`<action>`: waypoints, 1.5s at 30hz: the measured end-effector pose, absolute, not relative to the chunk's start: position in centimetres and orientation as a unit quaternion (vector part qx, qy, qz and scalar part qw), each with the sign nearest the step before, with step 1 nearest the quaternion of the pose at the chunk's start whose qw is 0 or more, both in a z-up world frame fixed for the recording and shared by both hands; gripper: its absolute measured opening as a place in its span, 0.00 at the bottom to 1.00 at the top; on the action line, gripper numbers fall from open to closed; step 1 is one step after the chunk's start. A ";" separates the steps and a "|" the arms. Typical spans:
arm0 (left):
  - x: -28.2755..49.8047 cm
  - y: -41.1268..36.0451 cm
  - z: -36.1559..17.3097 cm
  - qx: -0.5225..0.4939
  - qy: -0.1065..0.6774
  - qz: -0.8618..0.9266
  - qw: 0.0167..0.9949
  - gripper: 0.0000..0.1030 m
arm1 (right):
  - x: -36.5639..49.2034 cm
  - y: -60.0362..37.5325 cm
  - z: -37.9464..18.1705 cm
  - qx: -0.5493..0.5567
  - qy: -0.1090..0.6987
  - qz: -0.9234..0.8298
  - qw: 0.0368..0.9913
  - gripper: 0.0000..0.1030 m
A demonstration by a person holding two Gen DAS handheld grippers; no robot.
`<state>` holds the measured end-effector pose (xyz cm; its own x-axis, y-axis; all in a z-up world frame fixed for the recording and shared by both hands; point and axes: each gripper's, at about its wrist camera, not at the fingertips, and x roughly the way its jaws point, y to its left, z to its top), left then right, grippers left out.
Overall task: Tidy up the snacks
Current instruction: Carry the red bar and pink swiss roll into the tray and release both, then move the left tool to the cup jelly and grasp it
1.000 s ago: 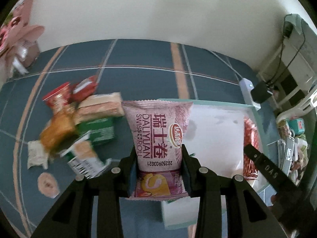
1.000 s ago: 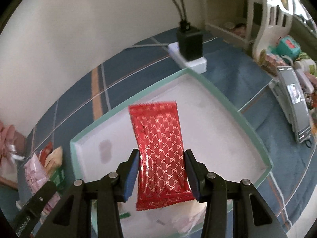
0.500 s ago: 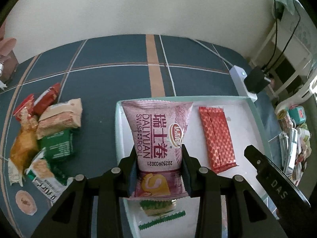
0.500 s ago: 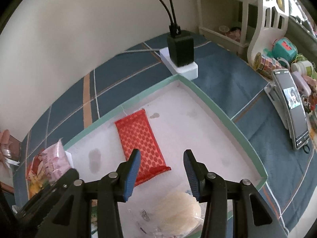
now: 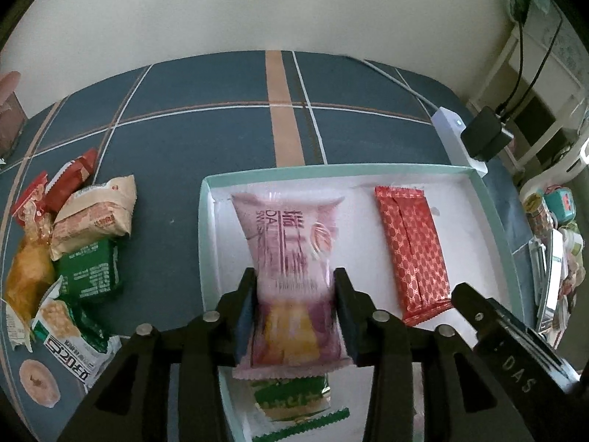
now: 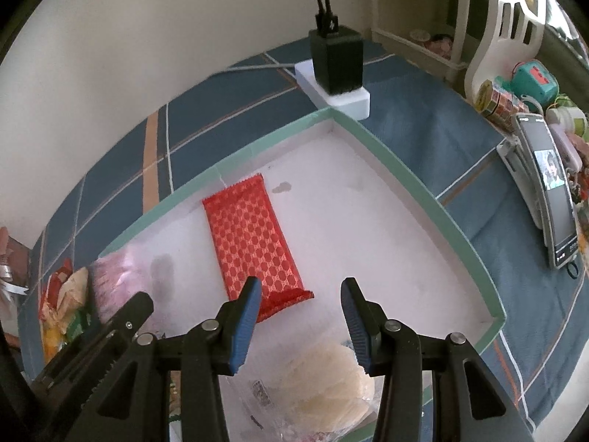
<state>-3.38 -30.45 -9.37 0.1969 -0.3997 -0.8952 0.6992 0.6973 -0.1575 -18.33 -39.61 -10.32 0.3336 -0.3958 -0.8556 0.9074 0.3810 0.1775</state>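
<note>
My left gripper [image 5: 296,307] is shut on a pink Swiss roll packet [image 5: 291,258] and holds it over the left part of the white tray with a green rim [image 5: 210,243]. A red patterned packet [image 5: 412,250] lies flat in the tray to its right; it also shows in the right wrist view [image 6: 250,243]. My right gripper [image 6: 300,313] is open and empty above the tray [image 6: 383,147], just in front of the red packet. A pale round snack [image 6: 327,379] lies in the tray below it. A green packet [image 5: 291,401] lies under my left gripper.
A pile of several snack packets [image 5: 70,250] lies on the blue cloth left of the tray. A white power strip with a black adapter [image 6: 337,70] sits at the tray's far corner. A phone [image 6: 552,191] and small toys [image 6: 530,81] lie to the right.
My right gripper let go of the red packet into the tray and drew back, open. My left gripper carried the pink packet right over the tray and has lowered it.
</note>
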 end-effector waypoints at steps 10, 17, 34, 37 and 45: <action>-3.1 -30.1 -8.9 0.141 0.538 -0.345 0.756 0.73 | -18.5 -39.6 -10.5 0.342 0.392 -0.440 0.732 0.48; -2.4 -28.6 -7.2 0.135 0.547 -0.318 0.763 0.73 | -18.7 -39.5 -10.4 0.338 0.417 -0.447 0.716 0.60; -0.6 -25.8 -8.2 0.130 0.573 -0.245 0.771 0.95 | -19.1 -38.8 -8.5 0.311 0.410 -0.457 0.725 1.00; -0.7 -25.5 -8.3 0.127 0.577 -0.244 0.769 0.95 | -19.1 -38.6 -8.5 0.309 0.412 -0.457 0.726 1.00; -0.4 -23.5 -7.9 0.113 0.578 -0.233 0.774 0.97 | -18.4 -37.6 -8.3 0.281 0.421 -0.455 0.732 1.00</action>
